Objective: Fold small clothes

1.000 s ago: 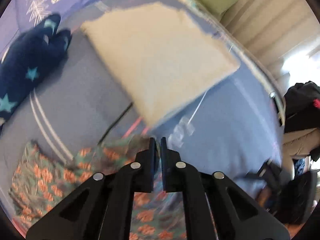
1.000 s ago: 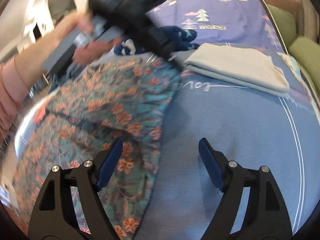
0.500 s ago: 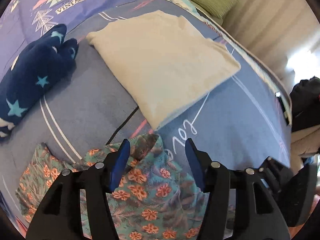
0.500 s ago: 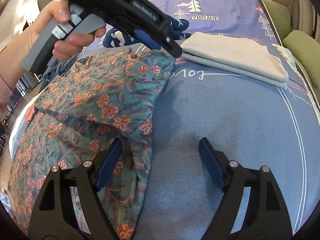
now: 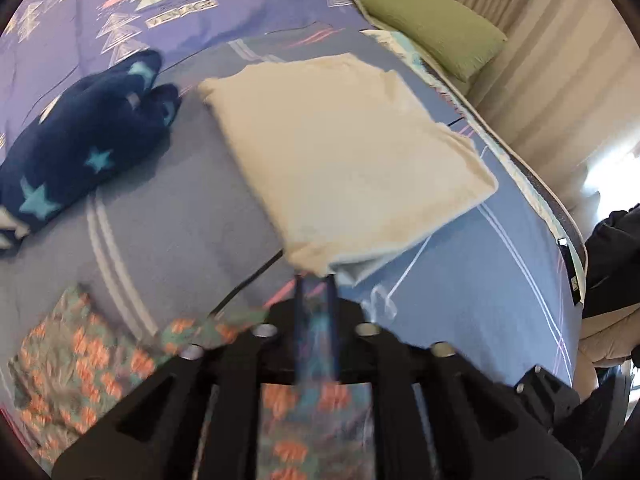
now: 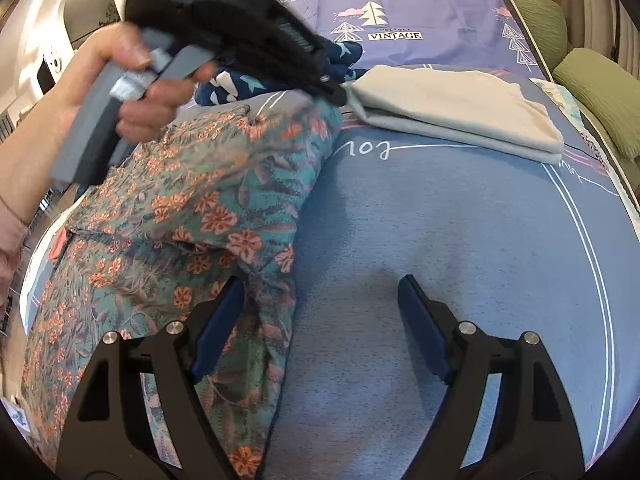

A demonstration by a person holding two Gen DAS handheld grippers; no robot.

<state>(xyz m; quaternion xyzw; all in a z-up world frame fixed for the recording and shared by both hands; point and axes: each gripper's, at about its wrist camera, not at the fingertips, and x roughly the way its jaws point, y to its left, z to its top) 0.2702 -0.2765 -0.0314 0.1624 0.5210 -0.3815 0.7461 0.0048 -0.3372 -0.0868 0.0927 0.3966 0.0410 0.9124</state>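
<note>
A teal garment with orange flowers [image 6: 192, 216] lies crumpled on the blue bedspread, left of centre in the right wrist view; it also shows in the left wrist view [image 5: 76, 364]. My left gripper [image 5: 314, 292] is shut on its top corner, next to the cream cloth. In the right wrist view the left gripper [image 6: 336, 94] is hand-held at the garment's far corner. My right gripper [image 6: 320, 320] is open and empty, its left finger [image 6: 218, 328] over the garment's near edge.
A folded cream cloth [image 5: 344, 152] lies just beyond the left gripper, also in the right wrist view [image 6: 456, 108]. A navy star-print garment [image 5: 80, 140] lies left of it. Green cushions [image 5: 436, 28] line the bed's far edge. Dark bags [image 5: 612, 264] sit at right.
My left gripper was open half a second ago and has closed on the floral garment's top corner. The right gripper has stayed open and nearly still.
</note>
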